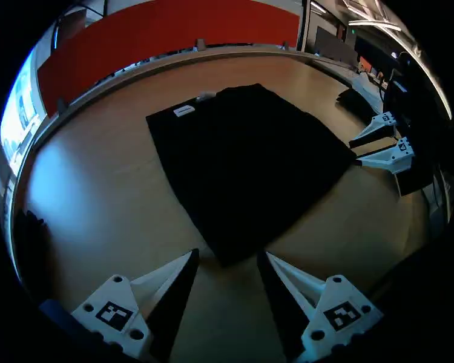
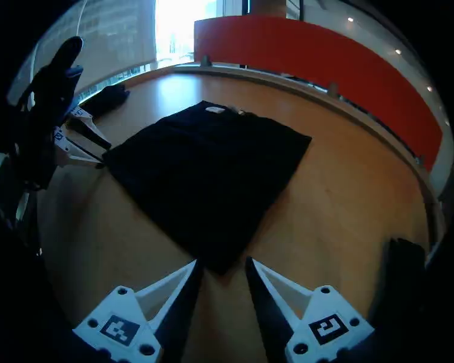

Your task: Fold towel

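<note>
Wooden desk [image 1: 94, 193] surface is recorded, backed by a red partition [image 1: 166, 30] at 12 o'clock. A black towel [image 1: 245, 157] is laid flat at the centre of the desk, with a white label [image 1: 183, 111] noted at its far edge, towards 11 o'clock. In the left gripper view, the left gripper [image 1: 227, 257] is found at 6 o'clock, jaws released, with one towel corner lying between the fingertips. In the right gripper view, the right gripper [image 2: 222, 263] is likewise placed at 6 o'clock, jaws released about another corner.
</note>
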A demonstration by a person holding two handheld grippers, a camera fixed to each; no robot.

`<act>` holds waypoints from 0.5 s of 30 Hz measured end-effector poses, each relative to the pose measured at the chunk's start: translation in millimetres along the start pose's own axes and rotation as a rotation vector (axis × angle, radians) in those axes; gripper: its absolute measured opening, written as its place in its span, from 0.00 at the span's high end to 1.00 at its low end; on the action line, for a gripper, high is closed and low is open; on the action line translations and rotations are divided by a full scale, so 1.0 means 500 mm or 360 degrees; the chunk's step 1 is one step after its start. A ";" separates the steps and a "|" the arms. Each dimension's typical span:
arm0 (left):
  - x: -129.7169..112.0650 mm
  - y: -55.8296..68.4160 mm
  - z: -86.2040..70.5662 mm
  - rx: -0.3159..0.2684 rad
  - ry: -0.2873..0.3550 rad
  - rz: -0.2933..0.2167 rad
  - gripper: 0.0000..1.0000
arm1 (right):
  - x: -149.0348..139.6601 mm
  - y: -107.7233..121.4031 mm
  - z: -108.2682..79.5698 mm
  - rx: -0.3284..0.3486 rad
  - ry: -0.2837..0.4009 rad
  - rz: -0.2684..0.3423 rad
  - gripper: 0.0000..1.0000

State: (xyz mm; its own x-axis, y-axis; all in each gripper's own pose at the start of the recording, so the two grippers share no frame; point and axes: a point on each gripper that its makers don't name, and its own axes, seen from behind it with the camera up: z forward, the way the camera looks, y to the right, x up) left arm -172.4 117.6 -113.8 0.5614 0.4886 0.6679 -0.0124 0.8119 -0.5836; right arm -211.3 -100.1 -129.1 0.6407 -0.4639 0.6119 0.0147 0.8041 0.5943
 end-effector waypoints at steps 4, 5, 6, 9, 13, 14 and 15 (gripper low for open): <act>-0.001 0.000 -0.002 0.0004 -0.0008 -0.0010 0.35 | 0.001 0.000 0.000 0.0003 0.0002 0.0005 0.51; -0.002 -0.001 -0.003 0.0007 -0.0010 -0.0012 0.38 | 0.002 -0.001 0.000 0.0007 0.0003 0.0007 0.53; -0.002 -0.002 -0.003 0.0010 -0.0011 -0.0013 0.41 | 0.002 -0.002 0.000 0.0013 0.0004 0.0010 0.54; -0.002 -0.004 -0.002 0.0019 -0.0016 -0.0011 0.44 | 0.002 -0.006 0.000 0.0032 0.0005 0.0018 0.59; -0.003 -0.004 -0.002 0.0020 -0.0024 -0.0001 0.47 | 0.003 -0.007 -0.002 0.0033 0.0008 0.0025 0.63; -0.003 -0.004 -0.002 0.0020 -0.0026 0.0001 0.48 | 0.003 -0.006 -0.003 0.0032 0.0008 0.0028 0.65; -0.004 -0.003 -0.002 0.0020 -0.0026 0.0003 0.48 | 0.004 -0.006 -0.003 0.0030 0.0009 0.0031 0.68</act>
State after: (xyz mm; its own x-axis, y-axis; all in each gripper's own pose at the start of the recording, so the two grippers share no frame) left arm -172.5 114.9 -114.6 0.5476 0.4952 0.6745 -0.0240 0.8150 -0.5789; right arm -208.9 -102.5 -130.5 0.6448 -0.4460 0.6207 -0.0125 0.8058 0.5920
